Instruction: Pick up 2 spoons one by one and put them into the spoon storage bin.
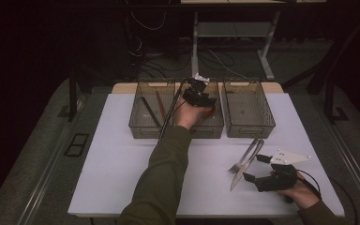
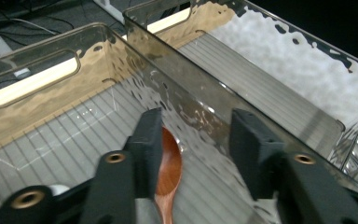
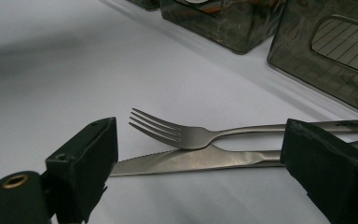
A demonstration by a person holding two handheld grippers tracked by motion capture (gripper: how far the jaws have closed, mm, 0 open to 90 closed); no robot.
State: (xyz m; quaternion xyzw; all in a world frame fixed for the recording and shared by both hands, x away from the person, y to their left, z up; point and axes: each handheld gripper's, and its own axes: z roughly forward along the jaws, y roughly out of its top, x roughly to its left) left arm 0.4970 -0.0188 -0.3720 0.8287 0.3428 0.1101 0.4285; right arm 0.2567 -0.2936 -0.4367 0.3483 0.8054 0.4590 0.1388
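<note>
My left gripper [image 1: 201, 96] reaches into the middle bin [image 1: 214, 127] of three smoky clear bins. In the left gripper view its jaws [image 2: 198, 119] stand apart. A brown wooden spoon [image 2: 169, 169] lies on the ribbed bin floor beside the left jaw, with nothing pressing on it. My right gripper [image 1: 252, 168] rests on the white table at the front right, wide open. A steel fork [image 1: 246, 154] and a steel knife [image 1: 242, 171] lie side by side just in front of it. The right gripper view shows the fork [image 3: 186, 135] and the knife [image 3: 191, 161] between the open jaws [image 3: 200, 133], untouched.
The left bin [image 1: 143, 127] holds a dark stick and a brown one. The right bin [image 1: 249, 129] looks bare inside. A cable trails from the left gripper over the bins' front. The white tabletop [image 1: 122, 168] ends near my forearms.
</note>
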